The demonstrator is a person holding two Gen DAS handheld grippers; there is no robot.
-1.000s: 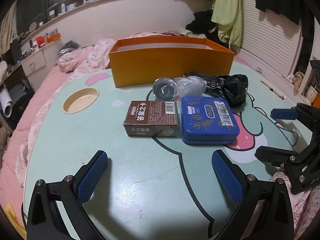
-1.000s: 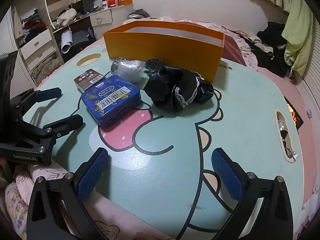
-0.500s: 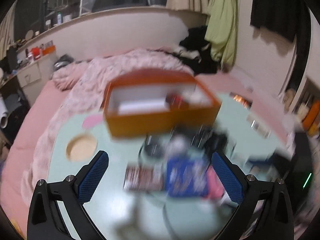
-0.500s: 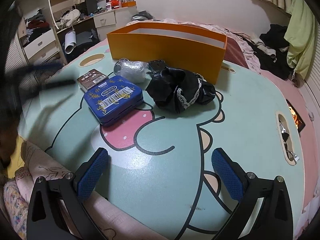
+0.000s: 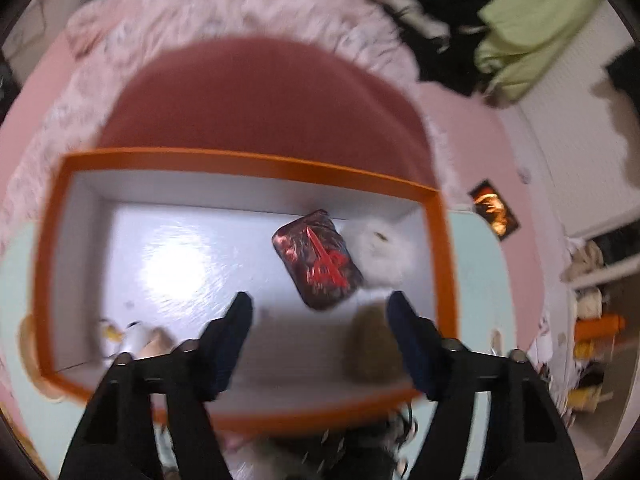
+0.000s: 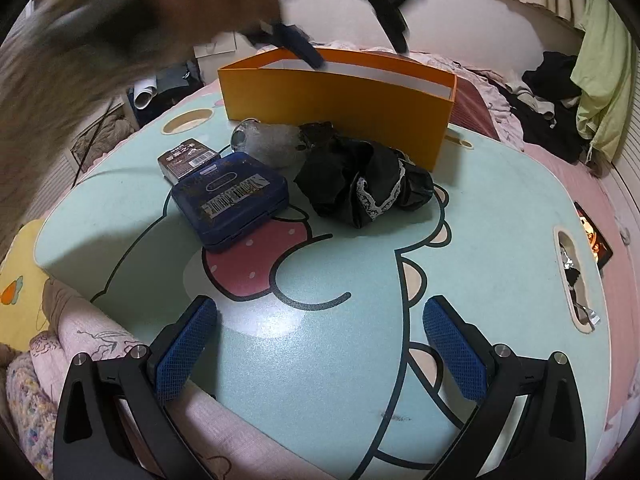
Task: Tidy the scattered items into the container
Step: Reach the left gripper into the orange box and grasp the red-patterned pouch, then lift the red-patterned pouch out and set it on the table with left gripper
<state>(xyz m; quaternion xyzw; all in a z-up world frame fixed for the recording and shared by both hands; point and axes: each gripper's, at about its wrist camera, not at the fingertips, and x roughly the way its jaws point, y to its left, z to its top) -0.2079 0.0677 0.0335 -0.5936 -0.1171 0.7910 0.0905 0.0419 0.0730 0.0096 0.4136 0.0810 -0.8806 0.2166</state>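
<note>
Surface: mint cartoon-print table (image 6: 340, 360), smooth, on pink bedding.
Left gripper (image 5: 320, 312): lower centre of its own view, tipped steeply down over the orange box (image 5: 256, 164); jaws have just been closing, now half apart, nothing between them.
Left hand (image 6: 132, 12): blurred, upper left of the right view.
Right gripper (image 6: 320, 328): bottom centre, jaws wide, empty, over bare table.
Box: rigid orange card, glossy white floor; dark rounded tin (image 5: 318, 258) and white fluffy ball (image 5: 384, 252) lie inside, touching.
Scattered items: blue tin (image 6: 232, 200), brown carton (image 6: 188, 158), crinkled clear wrap (image 6: 272, 140), black lace cloth (image 6: 364, 180), all mid-frame before the box.
</note>
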